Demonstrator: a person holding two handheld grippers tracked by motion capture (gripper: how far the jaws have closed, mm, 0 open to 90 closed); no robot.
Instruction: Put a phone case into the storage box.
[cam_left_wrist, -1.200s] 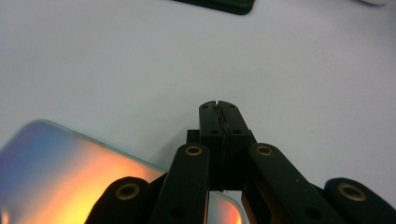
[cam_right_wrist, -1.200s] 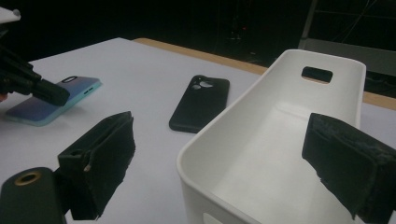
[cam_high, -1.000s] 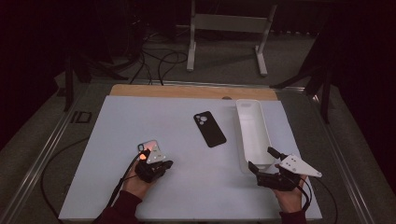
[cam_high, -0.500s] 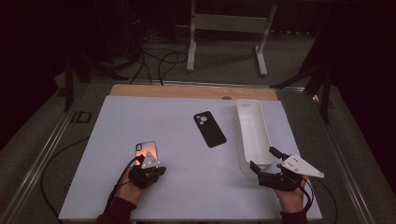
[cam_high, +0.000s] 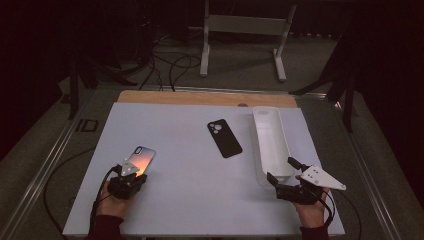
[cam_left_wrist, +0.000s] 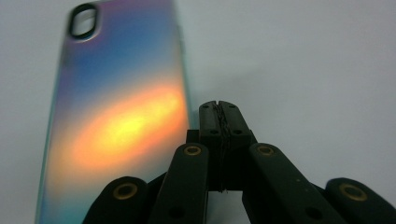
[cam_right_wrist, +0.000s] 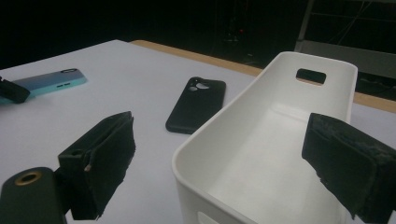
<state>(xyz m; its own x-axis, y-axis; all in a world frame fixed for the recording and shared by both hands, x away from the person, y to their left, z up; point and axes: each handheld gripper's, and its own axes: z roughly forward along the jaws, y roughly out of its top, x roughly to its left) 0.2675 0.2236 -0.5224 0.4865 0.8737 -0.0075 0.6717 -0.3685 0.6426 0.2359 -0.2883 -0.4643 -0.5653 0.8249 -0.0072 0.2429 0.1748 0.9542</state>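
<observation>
On the near left of the white mat (cam_high: 190, 165) lies the iridescent phone case (cam_high: 139, 159), flat, just beyond the left gripper (cam_left_wrist: 218, 106), whose jaws are pressed together on nothing. Near right, the right gripper (cam_high: 281, 170) gapes wide at the empty white bin (cam_high: 270, 145); a black phone case (cam_high: 224, 138) lies left of it.

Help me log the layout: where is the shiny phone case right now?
In the high view the shiny phone case lies flat on the table's left side, just ahead of the left tongs, far left of the black case.
</observation>
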